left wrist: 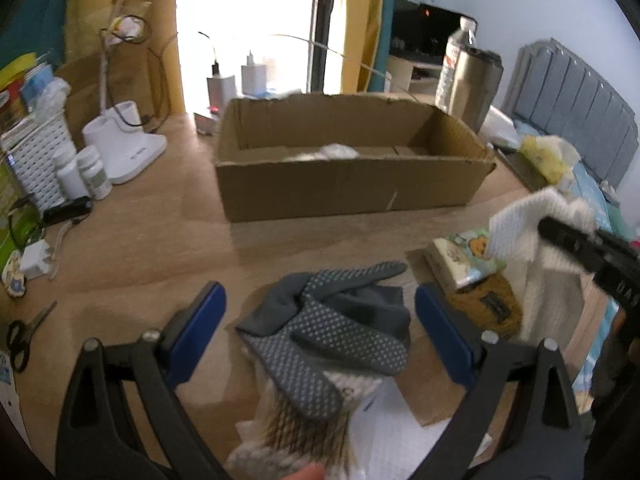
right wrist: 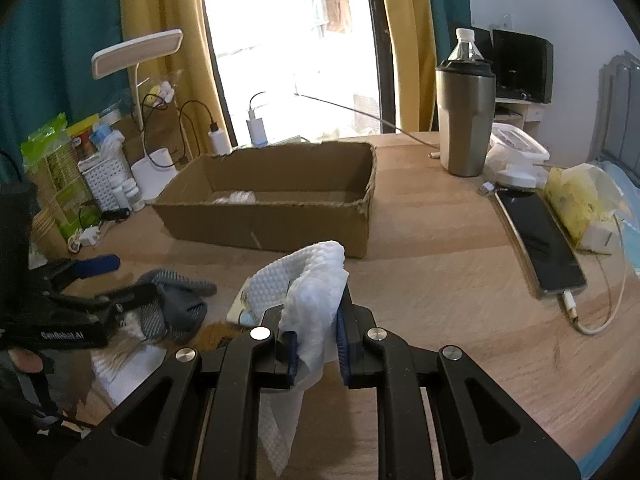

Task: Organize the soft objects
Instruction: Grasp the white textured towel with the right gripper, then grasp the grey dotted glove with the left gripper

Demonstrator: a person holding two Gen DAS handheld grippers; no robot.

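My left gripper (left wrist: pixel 320 332) is open, its blue pads on either side of a grey dotted glove (left wrist: pixel 332 320) that lies on a pile of soft things on the wooden table. My right gripper (right wrist: pixel 316 344) is shut on a white embossed cloth (right wrist: pixel 312 280) and holds it above the table; it also shows at the right of the left wrist view (left wrist: pixel 520 220). An open cardboard box (left wrist: pixel 352 160) stands behind, with a white soft item (left wrist: pixel 336 152) inside. The glove also shows in the right wrist view (right wrist: pixel 176 296).
A tissue pack (left wrist: pixel 464 260) and a brown knitted item (left wrist: pixel 488 304) lie right of the glove. Scissors (left wrist: pixel 24 336), a charger and bottles (left wrist: pixel 84 172) sit left. A steel tumbler (right wrist: pixel 466 116), a phone (right wrist: pixel 540 236) and a yellow tissue pack (right wrist: pixel 580 200) are right.
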